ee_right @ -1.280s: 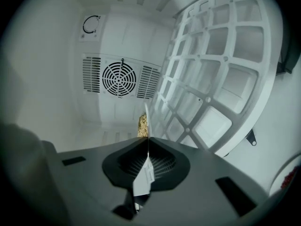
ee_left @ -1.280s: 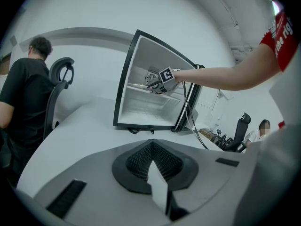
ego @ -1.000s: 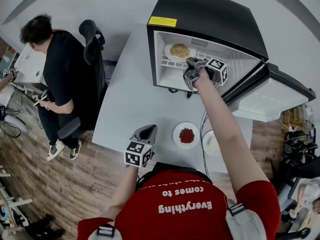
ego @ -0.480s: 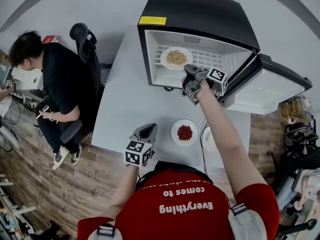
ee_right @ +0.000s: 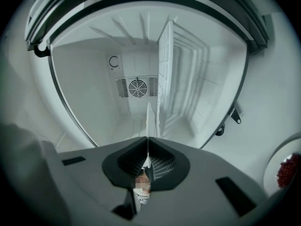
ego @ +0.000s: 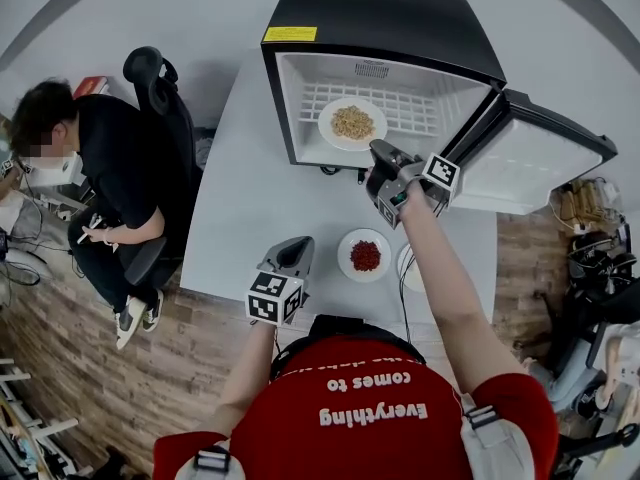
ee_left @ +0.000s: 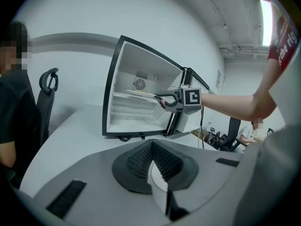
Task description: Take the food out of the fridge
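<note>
Your left gripper [ego: 296,252] hovers over the table [ego: 240,208], well in front of the fridge [ego: 390,18], with its jaws together on nothing. Beside it, also in front of the fridge, a plate of red food [ego: 365,256] sits on the table. At the fridge mouth, your right gripper [ego: 376,152] is clamped on the rim of the noodle plate [ego: 352,122]. That plate lies at the front of the fridge's shelf [ego: 415,116]. The fridge door [ego: 520,163] stands open to the right.
</note>
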The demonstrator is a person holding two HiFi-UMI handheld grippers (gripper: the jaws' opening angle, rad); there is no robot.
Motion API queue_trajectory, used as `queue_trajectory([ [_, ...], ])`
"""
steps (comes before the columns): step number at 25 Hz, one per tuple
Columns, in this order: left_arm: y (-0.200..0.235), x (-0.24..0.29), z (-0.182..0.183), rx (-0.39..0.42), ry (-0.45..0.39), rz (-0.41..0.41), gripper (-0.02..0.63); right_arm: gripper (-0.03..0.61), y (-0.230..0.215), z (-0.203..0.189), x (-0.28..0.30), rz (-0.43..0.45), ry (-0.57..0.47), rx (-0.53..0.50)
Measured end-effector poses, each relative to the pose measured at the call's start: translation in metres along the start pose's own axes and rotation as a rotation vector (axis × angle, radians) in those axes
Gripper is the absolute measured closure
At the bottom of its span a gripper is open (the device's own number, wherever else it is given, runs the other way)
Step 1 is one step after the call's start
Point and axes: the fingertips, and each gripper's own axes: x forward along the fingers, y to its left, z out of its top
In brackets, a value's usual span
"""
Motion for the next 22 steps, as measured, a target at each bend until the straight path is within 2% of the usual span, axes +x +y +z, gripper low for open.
queue_trajectory([
  [6, -0.015, 0.012, 0.027, 0.037, -0.048, -0.035, 0.615, 0.56, -0.003, -0.024, -0.034, 0.041, 0.005, 0.036],
  [13, -0.035, 0.021, 0.06, 0.077, -0.115, -0.078, 0.615, 0.56, 0.002, -0.041, -0.062, 0.064, 0.012, 0.028],
  [22, -0.054, 0.017, 0.064, 0.093, -0.13, -0.104, 0.615, 0.56, 0.023, -0.056, -0.099, 0.115, 0.016, -0.001],
])
